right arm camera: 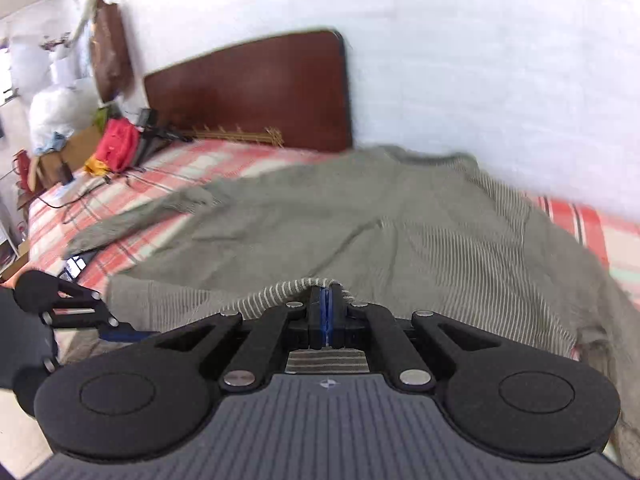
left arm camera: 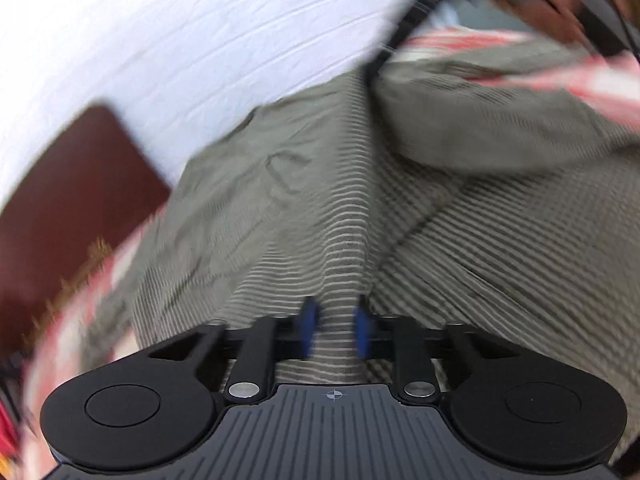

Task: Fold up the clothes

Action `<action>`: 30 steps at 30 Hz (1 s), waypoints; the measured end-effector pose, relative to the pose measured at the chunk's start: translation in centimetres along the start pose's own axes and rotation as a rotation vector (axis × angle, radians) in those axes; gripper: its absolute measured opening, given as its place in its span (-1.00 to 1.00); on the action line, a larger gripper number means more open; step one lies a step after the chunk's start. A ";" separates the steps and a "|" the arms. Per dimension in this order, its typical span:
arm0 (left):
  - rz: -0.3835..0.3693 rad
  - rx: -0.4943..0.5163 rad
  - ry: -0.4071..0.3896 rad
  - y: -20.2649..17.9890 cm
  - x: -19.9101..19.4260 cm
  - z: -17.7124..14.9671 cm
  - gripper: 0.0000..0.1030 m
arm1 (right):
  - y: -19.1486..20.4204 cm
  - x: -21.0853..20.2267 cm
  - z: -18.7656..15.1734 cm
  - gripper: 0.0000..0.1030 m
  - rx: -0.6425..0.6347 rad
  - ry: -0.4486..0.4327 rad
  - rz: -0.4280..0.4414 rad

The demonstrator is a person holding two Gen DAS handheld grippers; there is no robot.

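A grey-green garment with fine pale stripes [right arm camera: 360, 220] lies spread over the bed, one sleeve reaching left. My right gripper [right arm camera: 326, 294] is shut on its near striped edge, which bunches over the blue pads. In the left wrist view the same garment [left arm camera: 460, 240] fills the frame, blurred, with a raised fold running toward my left gripper [left arm camera: 335, 326]. Its blue pads stand apart, and striped cloth shows in the gap between them. The left gripper [right arm camera: 122, 335] also appears at the lower left of the right wrist view, low beside the garment's near edge.
The bed has a red-and-white plaid cover [right arm camera: 192, 168] and a dark wooden headboard [right arm camera: 256, 92] against a white wall [right arm camera: 480, 60]. A red bag [right arm camera: 118, 144], cables and boxes crowd the bed's far left corner. A blurred hand [left arm camera: 560, 4] shows at the top right.
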State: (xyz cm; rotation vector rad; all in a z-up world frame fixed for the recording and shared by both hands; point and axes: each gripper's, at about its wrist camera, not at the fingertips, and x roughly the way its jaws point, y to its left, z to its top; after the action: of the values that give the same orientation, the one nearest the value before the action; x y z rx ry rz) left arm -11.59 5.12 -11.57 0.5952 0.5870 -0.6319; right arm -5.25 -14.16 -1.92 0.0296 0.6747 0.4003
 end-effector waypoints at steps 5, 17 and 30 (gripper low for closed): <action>-0.119 -0.365 -0.004 6.6 0.8 -0.1 -0.72 | -0.8 1.7 -1.8 -0.87 0.030 0.093 -0.032; -0.260 -0.557 0.029 9.8 3.0 -0.5 -0.56 | 9.0 -1.1 -4.5 -0.12 -0.436 -0.027 0.039; -0.243 -0.453 -0.043 8.4 1.4 0.2 -1.00 | 10.8 5.5 -4.2 -0.09 -0.426 0.050 -0.026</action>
State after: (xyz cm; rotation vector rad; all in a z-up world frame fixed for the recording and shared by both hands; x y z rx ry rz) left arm -4.89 9.99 -9.62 0.0849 0.7406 -0.7089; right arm -7.75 -2.57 -6.84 -0.3938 0.6276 0.5137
